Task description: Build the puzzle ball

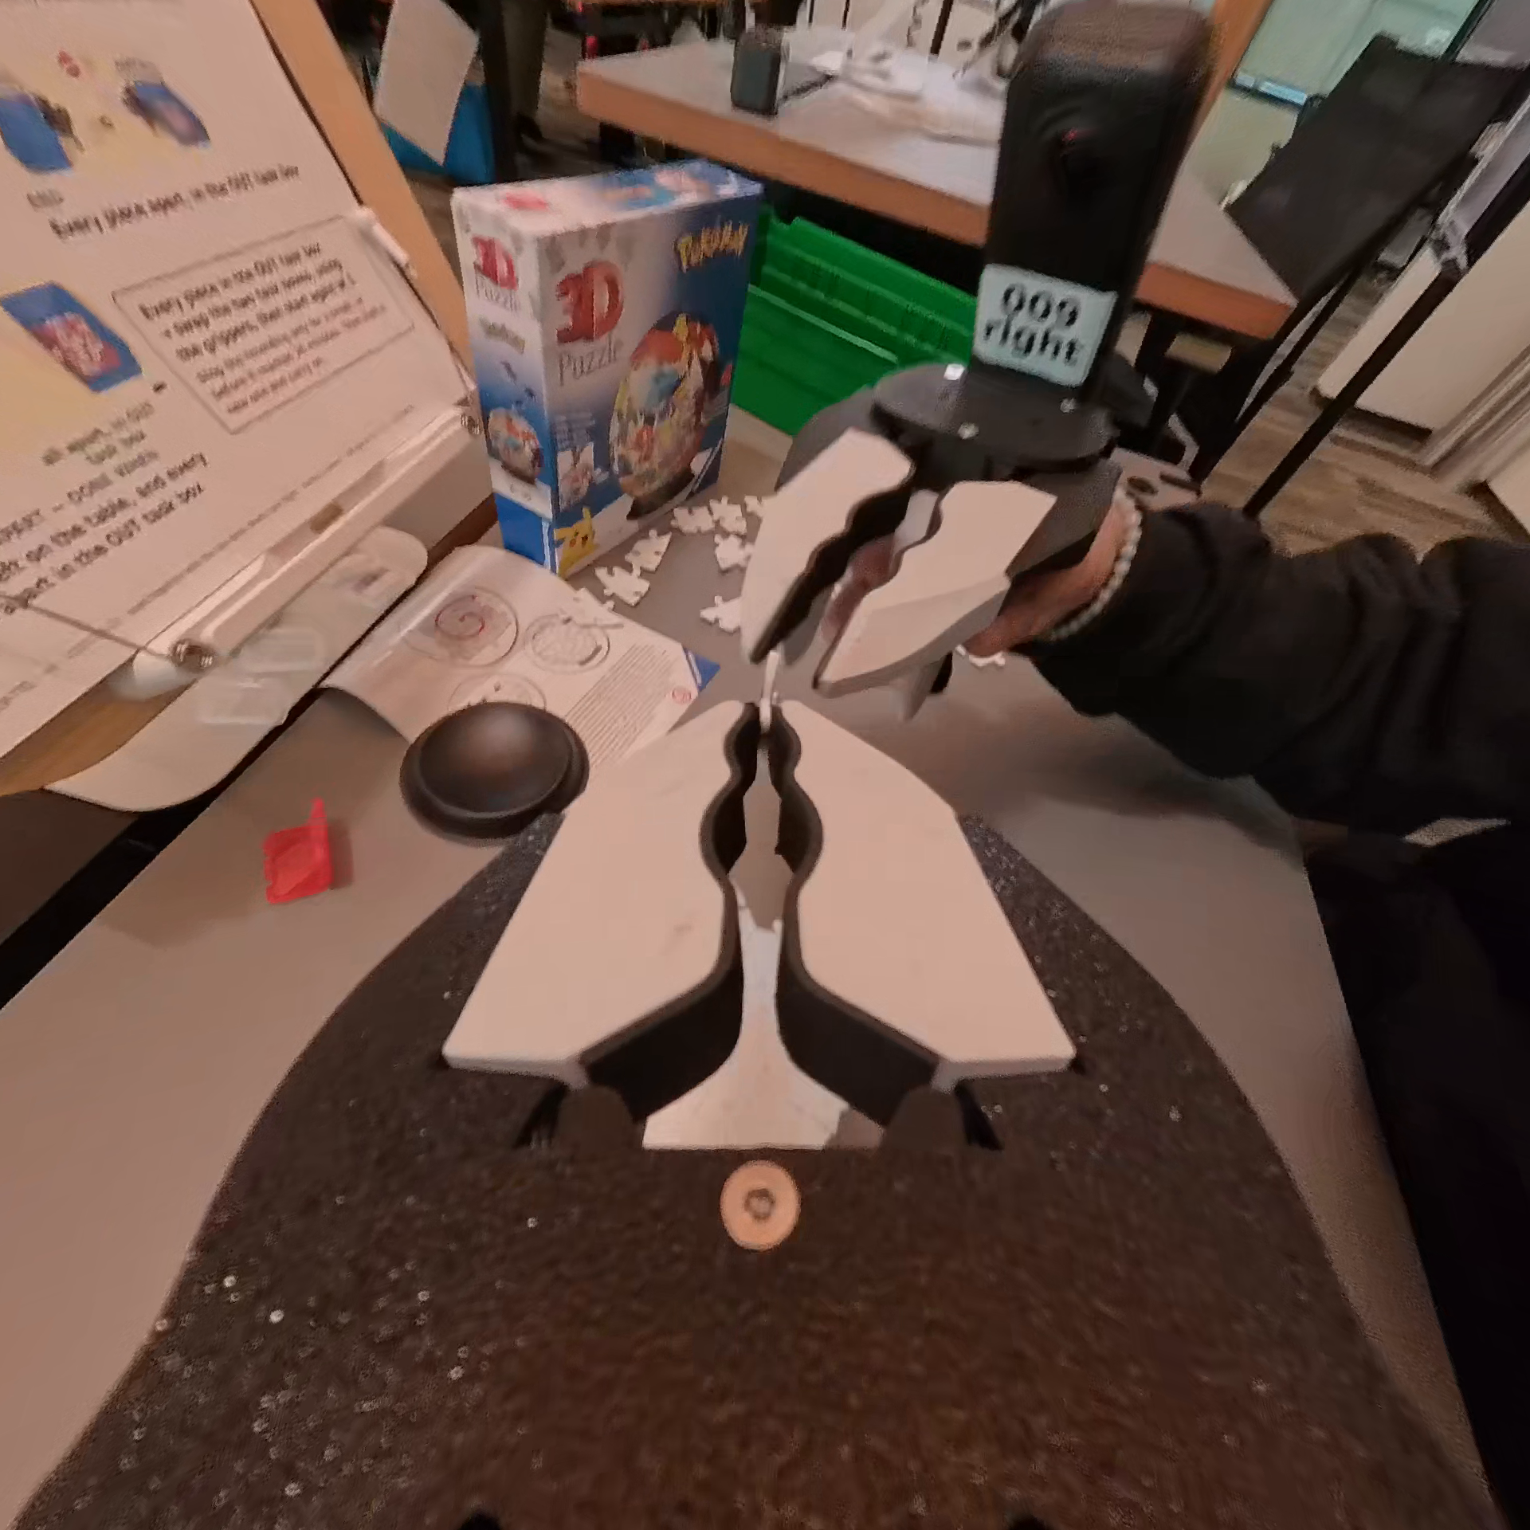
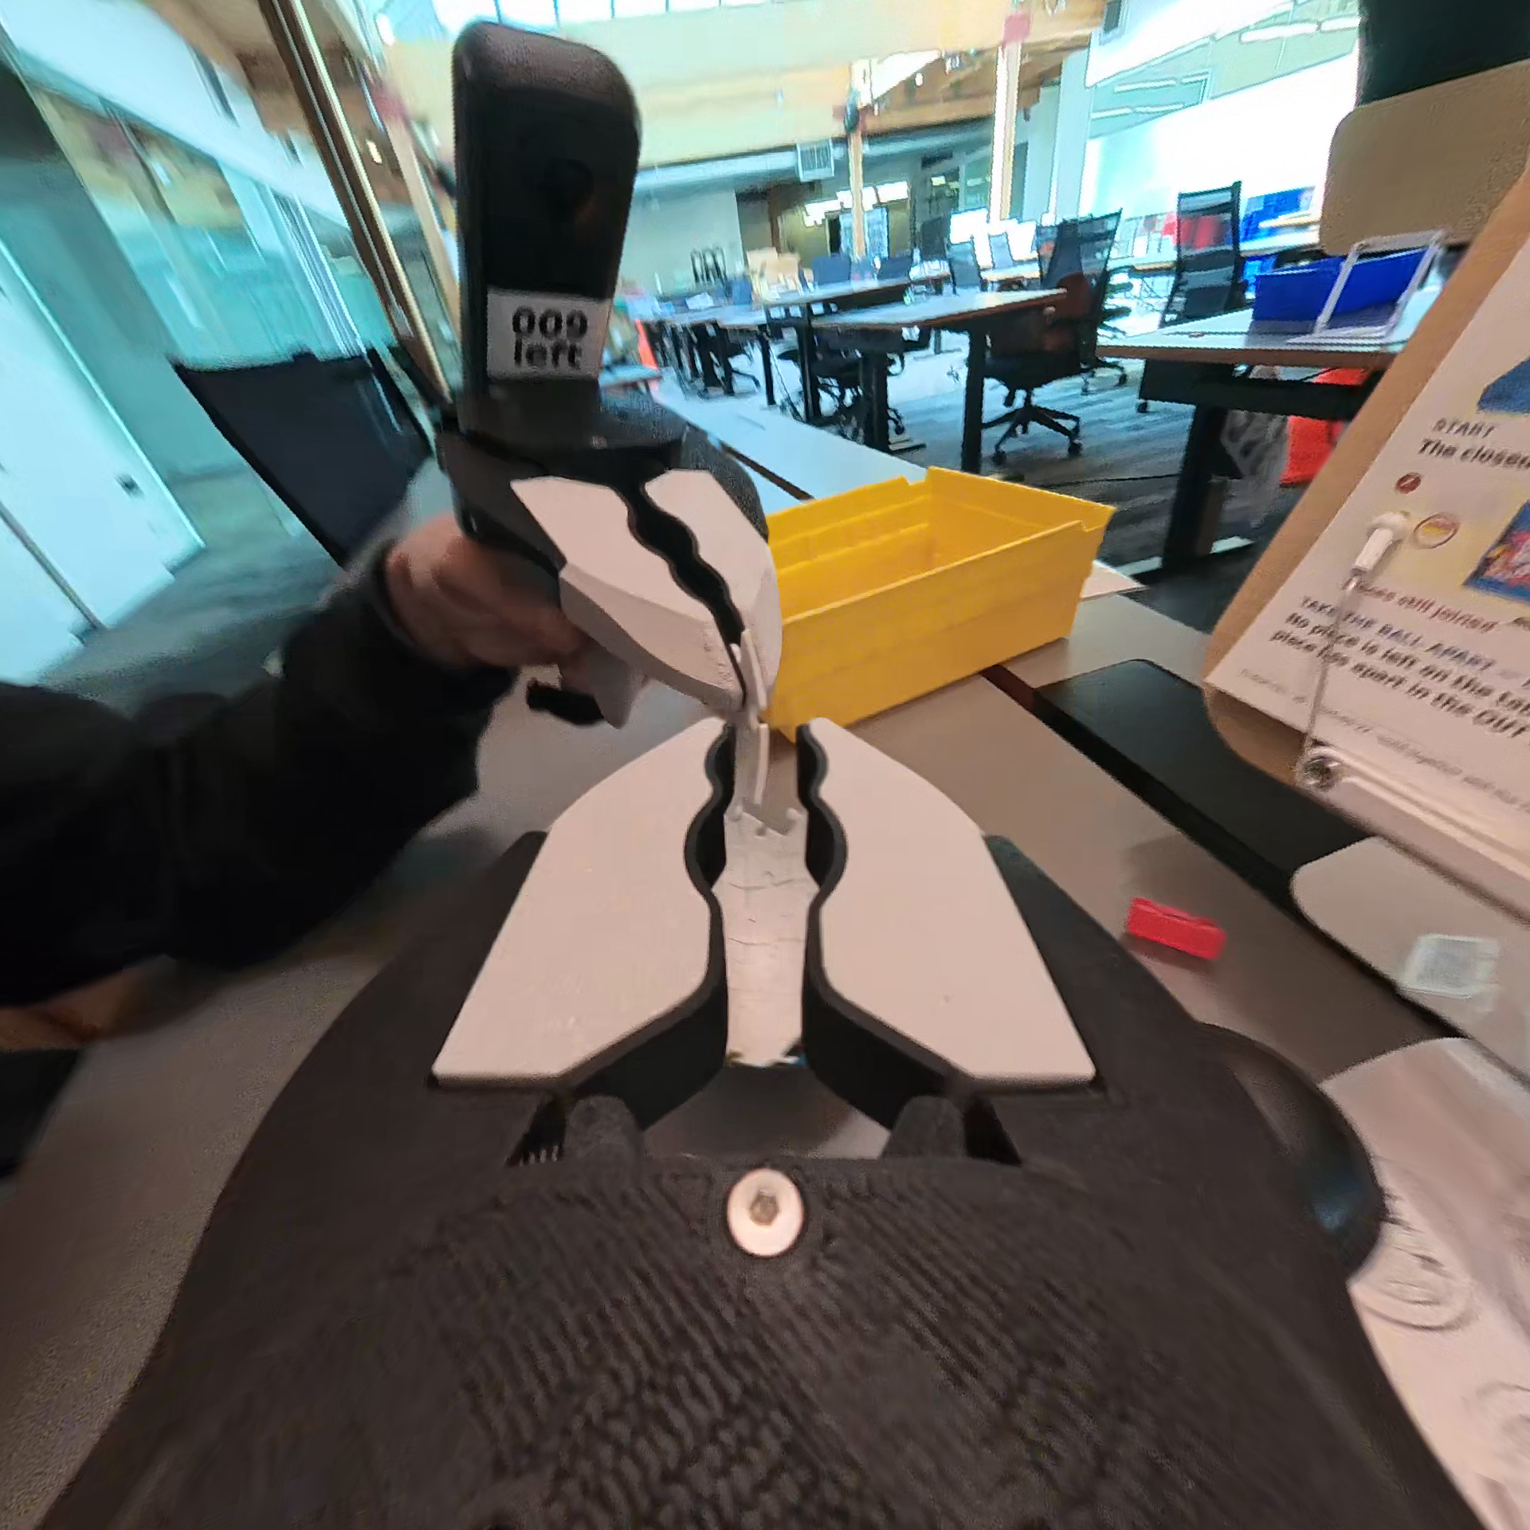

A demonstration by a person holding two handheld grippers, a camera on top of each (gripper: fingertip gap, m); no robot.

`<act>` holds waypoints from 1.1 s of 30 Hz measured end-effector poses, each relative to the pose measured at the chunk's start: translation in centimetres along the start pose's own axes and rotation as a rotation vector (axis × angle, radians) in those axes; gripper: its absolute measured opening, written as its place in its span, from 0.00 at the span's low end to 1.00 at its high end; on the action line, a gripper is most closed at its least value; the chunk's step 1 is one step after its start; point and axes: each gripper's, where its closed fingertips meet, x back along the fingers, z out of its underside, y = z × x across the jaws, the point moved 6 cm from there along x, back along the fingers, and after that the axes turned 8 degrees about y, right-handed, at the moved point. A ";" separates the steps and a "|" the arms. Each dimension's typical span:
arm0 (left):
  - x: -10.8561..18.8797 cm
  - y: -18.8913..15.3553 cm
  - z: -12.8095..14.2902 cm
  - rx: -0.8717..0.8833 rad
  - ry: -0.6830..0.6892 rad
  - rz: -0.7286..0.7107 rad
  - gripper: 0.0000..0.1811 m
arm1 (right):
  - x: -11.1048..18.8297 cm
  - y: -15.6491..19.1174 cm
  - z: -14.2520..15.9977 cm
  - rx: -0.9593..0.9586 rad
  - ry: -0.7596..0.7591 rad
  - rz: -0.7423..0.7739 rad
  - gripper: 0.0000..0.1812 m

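Note:
My left gripper (image 1: 766, 720) is shut on a white puzzle piece (image 1: 760, 1002) that stands edge-on between its fingers. My right gripper (image 2: 766, 733) is shut on a curved strip of joined white puzzle pieces (image 2: 762, 935). The two grippers face each other tip to tip above the grey table (image 1: 207, 1035). In the left wrist view the right gripper (image 1: 795, 671) comes down from above. In the right wrist view the left gripper (image 2: 739, 691) holds its piece (image 2: 752, 662) against the far end of the strip. I cannot tell whether the two parts are locked together.
A puzzle box (image 1: 613, 364) stands at the back with loose white pieces (image 1: 704, 538) beside it. A black dome stand (image 1: 493, 766), a small red part (image 1: 302, 853) and a leaflet (image 1: 563, 646) lie left. An instruction board (image 1: 165, 331) stands left. A yellow bin (image 2: 927, 579) sits behind. My two grippers' fingertips are within a few centimetres of each other.

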 end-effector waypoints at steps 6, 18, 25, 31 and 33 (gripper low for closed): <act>1.3 1.0 0.9 -0.015 0.092 0.000 0.01 | -2.0 -0.3 -0.7 0.196 0.142 0.034 0.08; 1.3 2.2 1.8 -0.094 0.123 -0.119 0.04 | -4.3 -1.1 -0.4 0.134 0.164 -0.024 0.01; 1.0 2.4 2.1 -0.069 0.124 -0.119 0.10 | -3.0 -1.3 -0.5 0.019 -0.007 -0.021 0.01; 0.7 2.1 1.8 -0.096 0.102 -0.085 0.02 | -2.9 -1.1 0.1 -0.003 -0.024 -0.026 0.01; 0.7 2.1 2.0 -0.091 0.128 -0.068 0.01 | -2.8 -1.1 0.4 0.013 0.025 -0.036 0.02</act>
